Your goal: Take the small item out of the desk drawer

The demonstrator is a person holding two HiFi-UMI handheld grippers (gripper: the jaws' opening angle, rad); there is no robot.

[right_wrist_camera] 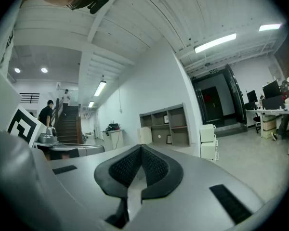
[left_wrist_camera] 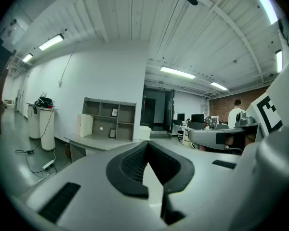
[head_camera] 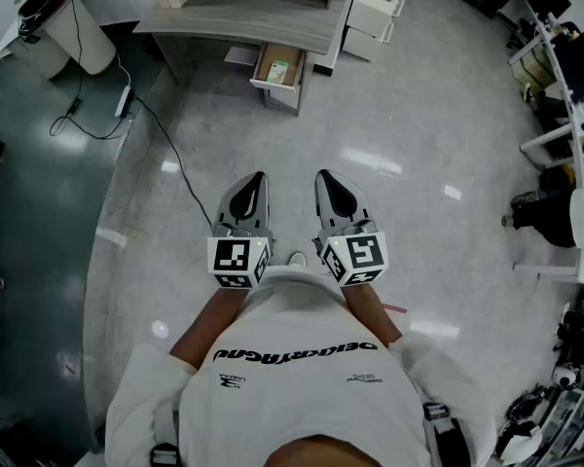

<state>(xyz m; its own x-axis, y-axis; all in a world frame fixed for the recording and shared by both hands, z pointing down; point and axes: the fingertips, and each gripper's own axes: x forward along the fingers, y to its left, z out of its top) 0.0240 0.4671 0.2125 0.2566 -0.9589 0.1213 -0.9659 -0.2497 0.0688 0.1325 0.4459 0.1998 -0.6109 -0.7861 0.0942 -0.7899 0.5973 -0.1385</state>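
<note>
An open drawer [head_camera: 277, 70] sticks out from under the grey desk [head_camera: 243, 16] at the top of the head view. A small green-and-white item [head_camera: 278, 68] lies inside it. Both grippers are held side by side close to the person's chest, far from the desk, and point toward it. My left gripper [head_camera: 258, 179] is shut with nothing between its pads. My right gripper [head_camera: 323, 176] is also shut and holds nothing. In the left gripper view the closed jaws [left_wrist_camera: 145, 144] face the desk [left_wrist_camera: 94, 141] and its shelf unit [left_wrist_camera: 109, 119]. The right gripper [right_wrist_camera: 140, 148] faces the same shelf unit [right_wrist_camera: 166, 126].
A white round stand [head_camera: 66, 29] with a cable and power strip [head_camera: 126, 97] is on the floor at upper left. White drawer cabinets [head_camera: 375, 8] stand right of the desk. Chairs and cluttered desks [head_camera: 565, 115] line the right side. A person [left_wrist_camera: 237, 112] stands far off.
</note>
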